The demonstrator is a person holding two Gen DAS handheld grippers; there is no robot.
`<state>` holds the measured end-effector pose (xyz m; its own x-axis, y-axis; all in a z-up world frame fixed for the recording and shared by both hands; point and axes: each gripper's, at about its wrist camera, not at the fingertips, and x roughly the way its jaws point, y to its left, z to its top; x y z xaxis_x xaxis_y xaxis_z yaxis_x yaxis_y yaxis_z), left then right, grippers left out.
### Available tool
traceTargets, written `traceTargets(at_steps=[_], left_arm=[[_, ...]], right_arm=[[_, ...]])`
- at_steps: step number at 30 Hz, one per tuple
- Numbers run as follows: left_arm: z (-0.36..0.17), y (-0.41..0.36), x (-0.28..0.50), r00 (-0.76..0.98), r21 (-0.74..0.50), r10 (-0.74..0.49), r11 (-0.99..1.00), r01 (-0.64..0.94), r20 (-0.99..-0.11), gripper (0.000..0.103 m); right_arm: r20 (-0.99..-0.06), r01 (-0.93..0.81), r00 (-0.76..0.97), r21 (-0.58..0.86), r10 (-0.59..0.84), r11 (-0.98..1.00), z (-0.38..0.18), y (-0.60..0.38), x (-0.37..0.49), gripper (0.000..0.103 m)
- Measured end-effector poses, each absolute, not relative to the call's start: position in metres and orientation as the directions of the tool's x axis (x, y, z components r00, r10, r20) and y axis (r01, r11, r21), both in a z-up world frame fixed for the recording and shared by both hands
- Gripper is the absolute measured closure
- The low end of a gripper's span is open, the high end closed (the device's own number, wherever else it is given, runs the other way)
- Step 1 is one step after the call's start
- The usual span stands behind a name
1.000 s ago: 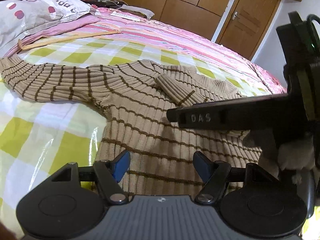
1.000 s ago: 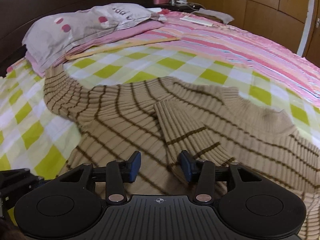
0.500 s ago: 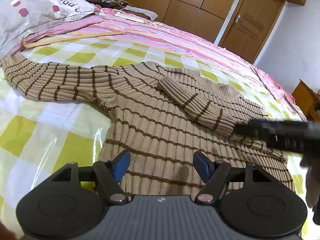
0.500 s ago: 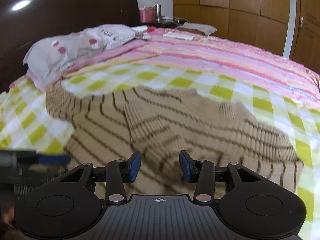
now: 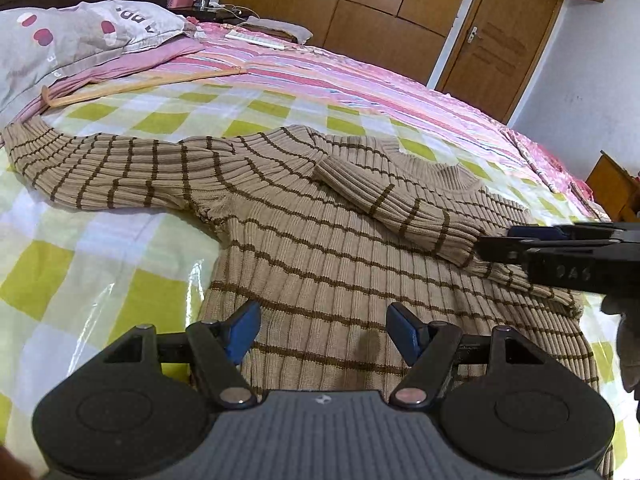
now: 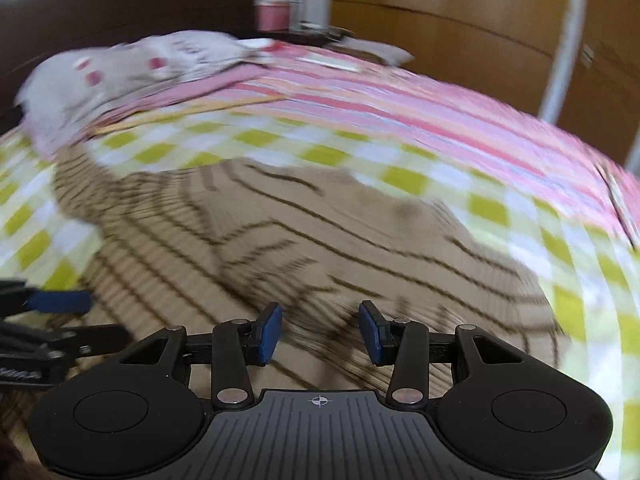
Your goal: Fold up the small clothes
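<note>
Two tongs: left tongs (image 5: 322, 330) and right tongs (image 6: 320, 330), both spread wide, gripping nothing.
Sweater: tan ribbed sweater (image 5: 320, 248) with brown stripes lies flat on the checked bedspread (image 5: 80, 272).
Sleeves: one sleeve (image 5: 396, 208) folded across the chest; the other sleeve (image 5: 92, 172) stretched toward the pillow (image 5: 72, 36).
Right view: motion-blurred.
</note>
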<state>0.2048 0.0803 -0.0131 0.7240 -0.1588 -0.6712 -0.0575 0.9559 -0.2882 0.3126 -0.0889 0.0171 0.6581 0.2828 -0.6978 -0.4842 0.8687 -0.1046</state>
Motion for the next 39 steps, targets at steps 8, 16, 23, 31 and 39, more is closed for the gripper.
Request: traceTargets(at_steps=[8, 16, 23, 31, 39], left_arm=[[-0.011, 0.082, 0.204, 0.729, -0.287, -0.159, 0.956, -0.054, -0.666, 0.028], [-0.013, 0.084, 0.206, 0.727, -0.289, -0.164, 0.956, -0.051, -0.667, 0.028], [-0.012, 0.086, 0.204, 0.731, -0.304, -0.17, 0.951, -0.053, -0.661, 0.028], [-0.013, 0.079, 0.204, 0.735, -0.262, -0.147, 0.964, -0.042, -0.661, 0.028], [-0.013, 0.08, 0.203, 0.742, -0.274, -0.149, 0.96, -0.049, -0.654, 0.028]], right_arm=[[-0.721, -0.623, 0.609, -0.179, 0.329, 0.762, 0.001, -0.024, 0.328, 0.061], [-0.724, -0.628, 0.626, -0.248, 0.289, 0.737, -0.015, 0.015, 0.352, 0.084], [-0.661, -0.603, 0.562, 0.084, 0.497, 0.793, 0.035, -0.027, 0.353, 0.095], [-0.718, -0.699, 0.443, 0.098, 0.537, 0.708, 0.023, -0.028, 0.339, 0.081], [-0.71, -0.618, 0.505, 0.1, 0.491, 0.78, 0.029, -0.06, 0.354, 0.076]])
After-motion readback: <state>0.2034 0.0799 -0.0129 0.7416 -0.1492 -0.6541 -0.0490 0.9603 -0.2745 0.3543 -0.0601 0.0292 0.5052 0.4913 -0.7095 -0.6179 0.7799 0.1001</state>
